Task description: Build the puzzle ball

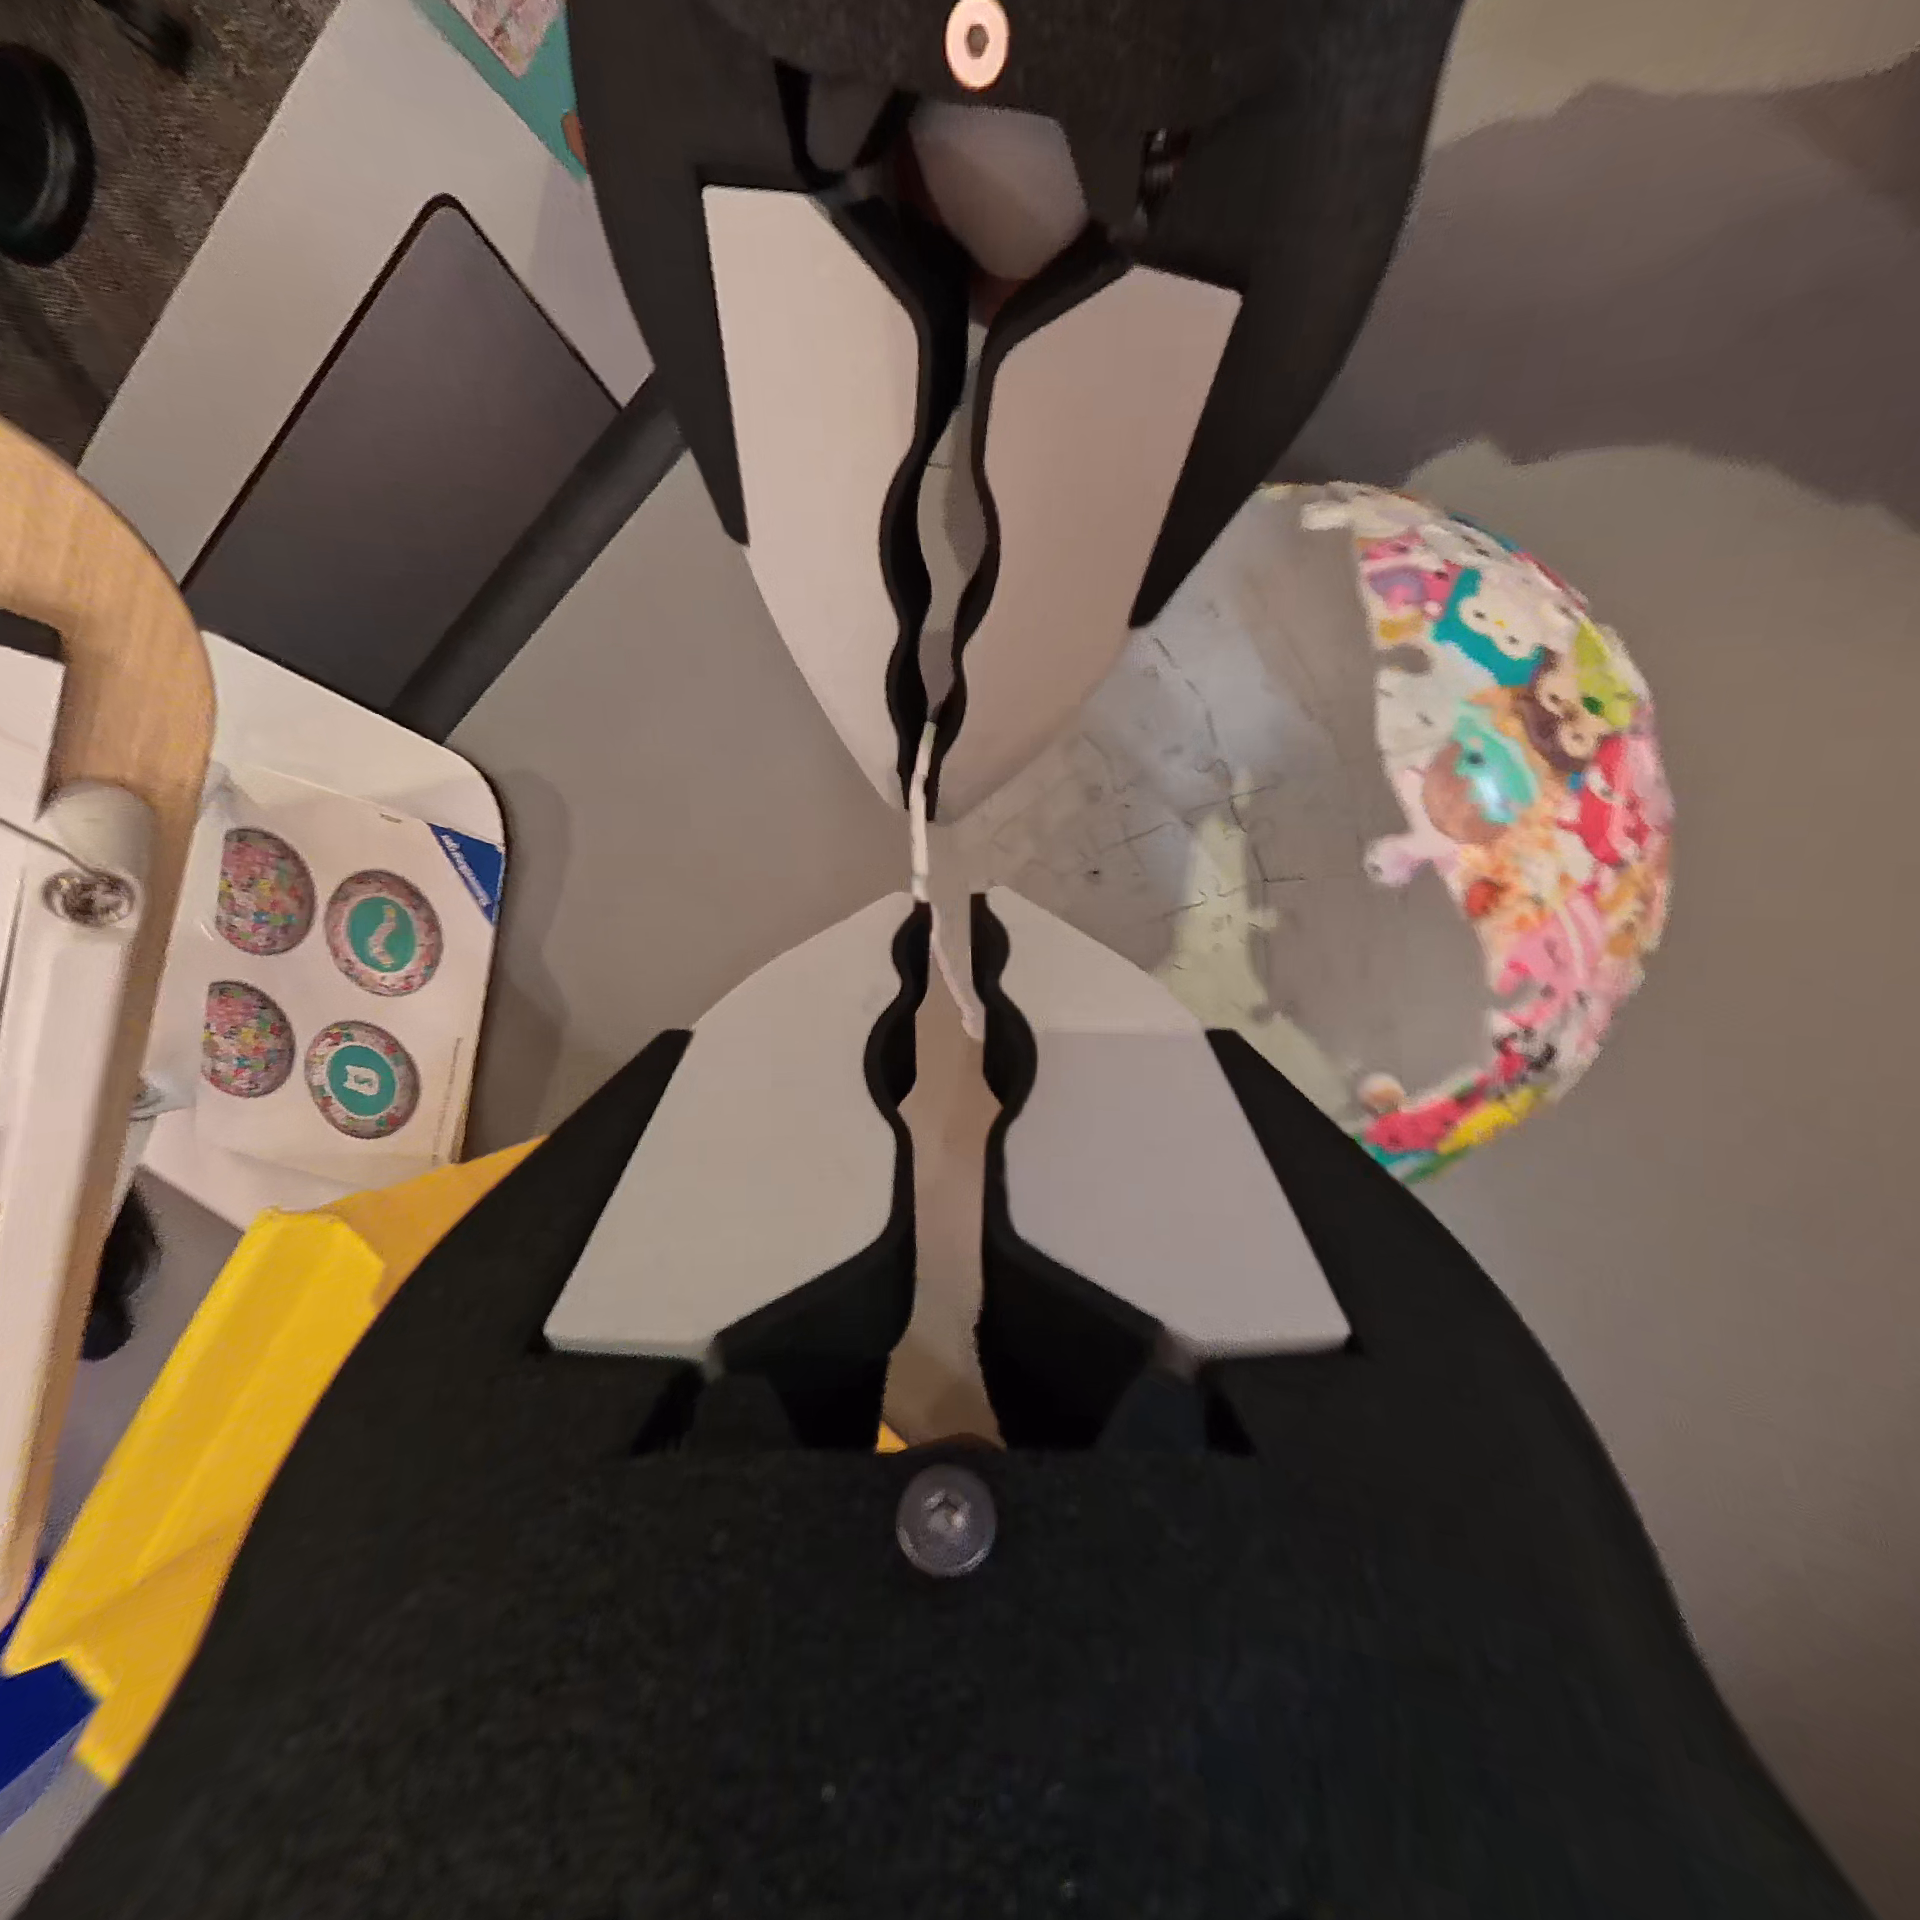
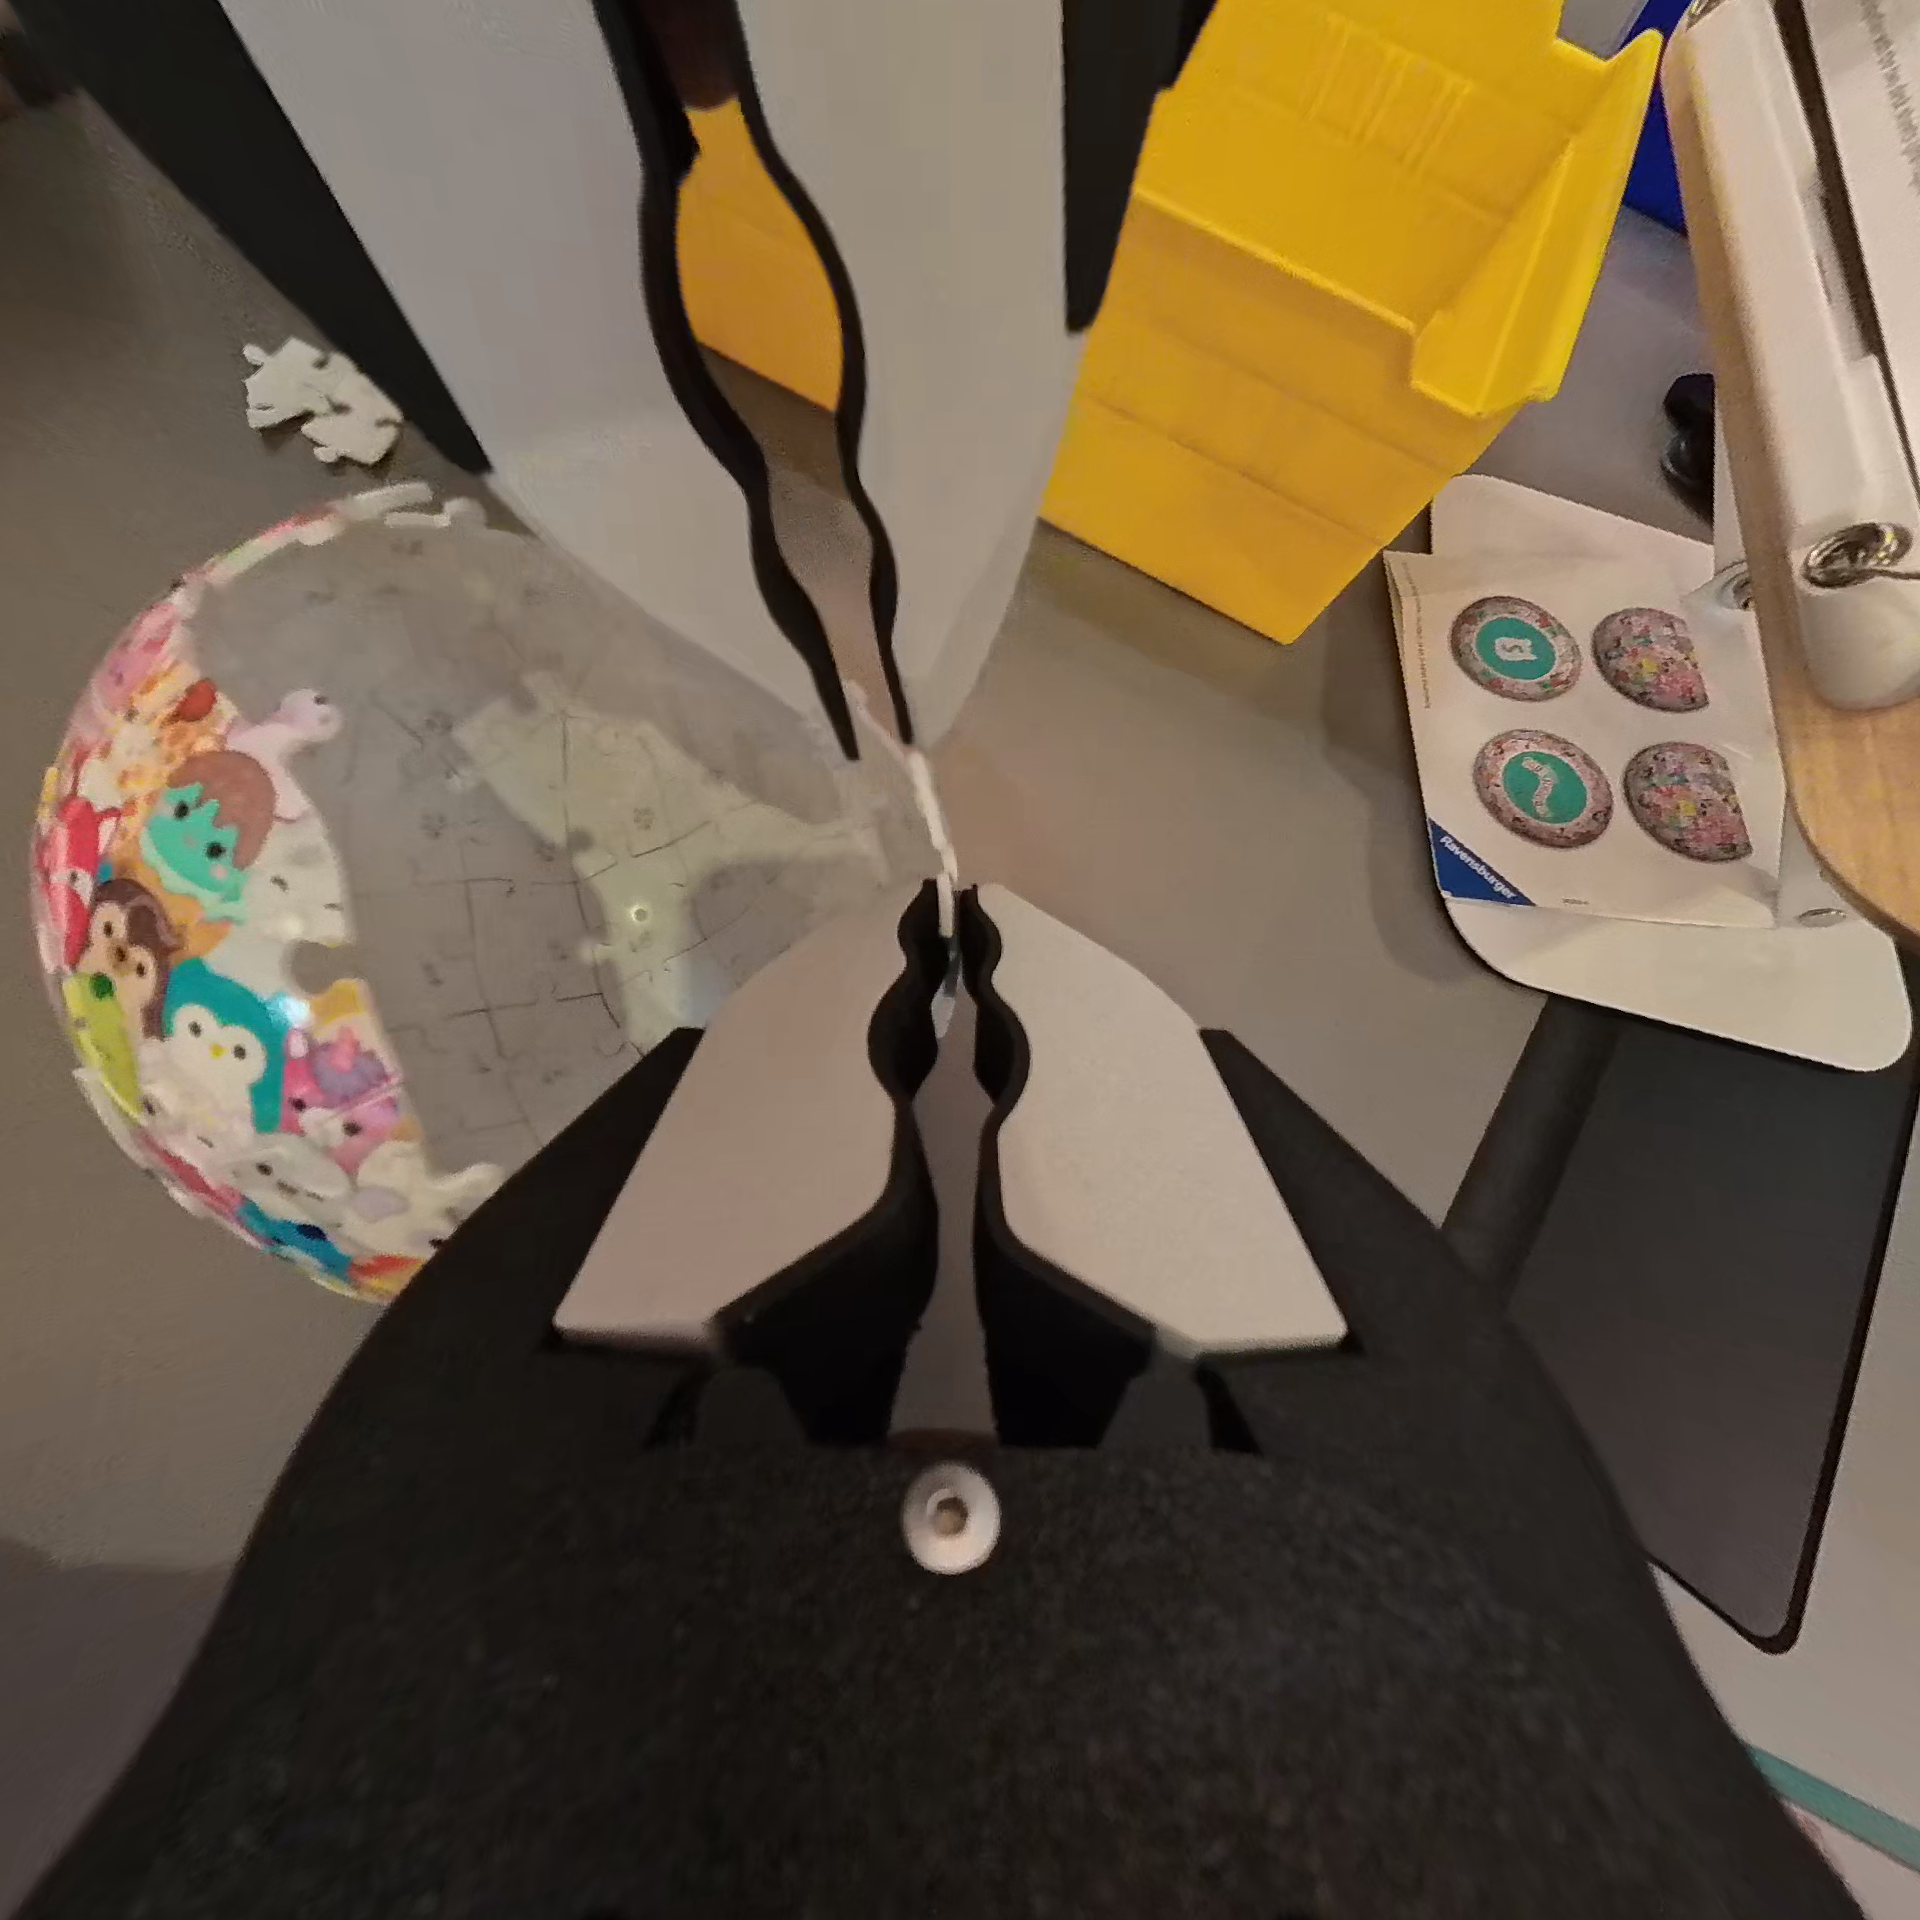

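passing a white puzzle piece (image 1: 928, 831) tip to tip: left wrist view has the left gripper (image 1: 940, 914) pinching it narrowly, the half-built puzzle ball (image 1: 1455, 831) right of the jaws. right wrist view has the right gripper (image 2: 940, 904) nipping it too, ball (image 2: 312, 883) left of the jaws. next, i judge, one gripper should release.

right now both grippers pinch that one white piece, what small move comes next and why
Probably open the left gripper and let the right gripper keep the white puzzle piece. Both look shut on it tip to tip, above the table, while the half-built puzzle ball sits apart with its open side waiting.
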The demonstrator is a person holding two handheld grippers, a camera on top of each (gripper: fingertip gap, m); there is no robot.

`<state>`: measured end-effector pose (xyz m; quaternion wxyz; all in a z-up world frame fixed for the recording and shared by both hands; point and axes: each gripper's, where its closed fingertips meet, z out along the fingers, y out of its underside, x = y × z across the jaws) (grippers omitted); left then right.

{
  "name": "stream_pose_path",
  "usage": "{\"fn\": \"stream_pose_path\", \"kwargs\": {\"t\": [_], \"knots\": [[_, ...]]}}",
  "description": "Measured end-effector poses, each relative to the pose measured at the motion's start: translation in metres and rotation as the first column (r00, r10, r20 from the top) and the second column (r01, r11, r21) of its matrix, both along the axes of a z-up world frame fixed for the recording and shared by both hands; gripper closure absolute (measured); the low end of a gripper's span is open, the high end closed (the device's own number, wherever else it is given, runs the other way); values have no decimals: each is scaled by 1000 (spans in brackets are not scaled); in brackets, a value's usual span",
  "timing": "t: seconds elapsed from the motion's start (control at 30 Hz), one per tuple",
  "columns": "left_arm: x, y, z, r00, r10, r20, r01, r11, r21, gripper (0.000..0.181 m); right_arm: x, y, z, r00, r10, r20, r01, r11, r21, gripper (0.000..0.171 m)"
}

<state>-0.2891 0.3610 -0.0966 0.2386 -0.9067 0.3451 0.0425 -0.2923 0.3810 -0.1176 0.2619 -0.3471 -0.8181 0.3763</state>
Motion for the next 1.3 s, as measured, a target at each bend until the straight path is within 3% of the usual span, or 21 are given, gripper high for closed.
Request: {"fn": "stream_pose_path", "kwargs": {"t": [0.13, 0.93, 1.3], "knots": [[-6, -16, 9, 997, 5, 73, -3, 1000, -21, 175, -2, 3, 0, 1000, -18, -11, 18, 1000, 17, 169], [-26, -33, 16, 992, 56, 115, -60, 998, 25, 181, 2, 9, 3, 996, -78, 37, 72, 987, 142, 156], [-38, -58, 25, 983, 77, 165, -85, 995, 44, 181, -5, 0, 2, 996, -35, 87, 17, 980, 199, 157]]}}
